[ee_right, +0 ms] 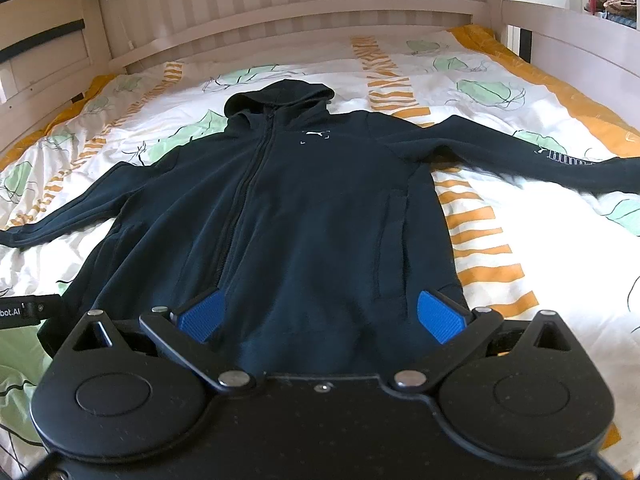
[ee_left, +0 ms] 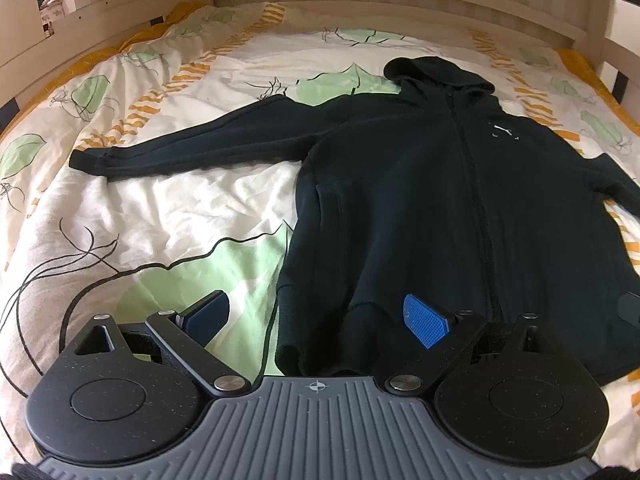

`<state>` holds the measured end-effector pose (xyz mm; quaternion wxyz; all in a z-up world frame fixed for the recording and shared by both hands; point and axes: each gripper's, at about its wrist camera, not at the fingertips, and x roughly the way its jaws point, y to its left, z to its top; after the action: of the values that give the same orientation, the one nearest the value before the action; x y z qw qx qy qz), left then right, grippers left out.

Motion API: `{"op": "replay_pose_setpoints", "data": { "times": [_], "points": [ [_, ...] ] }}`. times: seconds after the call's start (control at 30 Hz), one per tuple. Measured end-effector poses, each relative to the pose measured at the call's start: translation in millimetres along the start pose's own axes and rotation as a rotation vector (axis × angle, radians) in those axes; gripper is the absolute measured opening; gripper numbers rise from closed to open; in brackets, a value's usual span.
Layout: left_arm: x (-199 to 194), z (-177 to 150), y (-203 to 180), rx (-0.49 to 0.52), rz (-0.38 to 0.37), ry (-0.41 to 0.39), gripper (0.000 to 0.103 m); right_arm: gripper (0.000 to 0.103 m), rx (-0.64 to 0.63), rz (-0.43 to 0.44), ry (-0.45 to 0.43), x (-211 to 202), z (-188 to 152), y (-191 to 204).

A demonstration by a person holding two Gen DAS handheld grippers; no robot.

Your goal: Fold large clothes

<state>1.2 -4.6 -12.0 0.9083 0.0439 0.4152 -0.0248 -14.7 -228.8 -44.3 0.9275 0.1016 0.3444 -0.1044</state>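
A black zip-up hoodie [ee_right: 304, 208] lies face up and flat on a leaf-patterned duvet [ee_right: 472, 92] with orange stripes, its hood [ee_right: 280, 98] toward the pale wooden headboard [ee_right: 280, 12] at the top of the frame. In the right wrist view it fills the centre, the zipper [ee_right: 244, 196] closed and both sleeves spread outward; the sleeve [ee_right: 532, 156] running to the right edge carries white lettering. The right gripper [ee_right: 320, 318] sits low at the hem, its 2 blue pads [ee_right: 438, 316] wide apart over the fabric, clamping nothing. In the left wrist view the hoodie [ee_left: 440, 208] occupies the right half, with 1 sleeve [ee_left: 192, 148] stretching to the left of the frame. The left gripper [ee_left: 316, 320] is spread too, 1 pad [ee_left: 208, 316] above the duvet [ee_left: 160, 208], the other over the hoodie's lower corner, which is rumpled between them.
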Motion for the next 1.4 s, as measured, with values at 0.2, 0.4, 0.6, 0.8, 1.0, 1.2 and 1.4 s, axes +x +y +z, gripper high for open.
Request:
{"op": "replay_pose_setpoints", "data": {
  "times": [0.2,0.4,0.6,0.8,1.0,1.2,1.4],
  "points": [
    [2,-1,-1,0.001,-0.003,0.013,0.095,0.102,0.006,0.005,0.012,2,-1,0],
    [4,-1,-3,0.001,-0.004,0.021,0.095,0.102,0.007,0.009,0.023,4,-1,3],
    [5,-1,-3,-0.001,-0.001,0.027,0.095,0.102,0.007,0.017,0.032,7,-2,5],
    [9,0,-3,-0.003,0.000,0.039,0.095,0.102,0.011,0.020,0.039,9,-2,6],
    [12,0,-2,-0.012,-0.007,0.043,0.095,0.102,0.009,0.021,0.051,13,-2,7],
    [19,1,2,-0.021,-0.025,0.053,0.095,0.102,0.001,0.023,0.050,16,0,11],
    [24,9,4,-0.017,-0.019,0.022,0.095,0.102,-0.010,0.023,0.039,23,1,14]
  ]
}}
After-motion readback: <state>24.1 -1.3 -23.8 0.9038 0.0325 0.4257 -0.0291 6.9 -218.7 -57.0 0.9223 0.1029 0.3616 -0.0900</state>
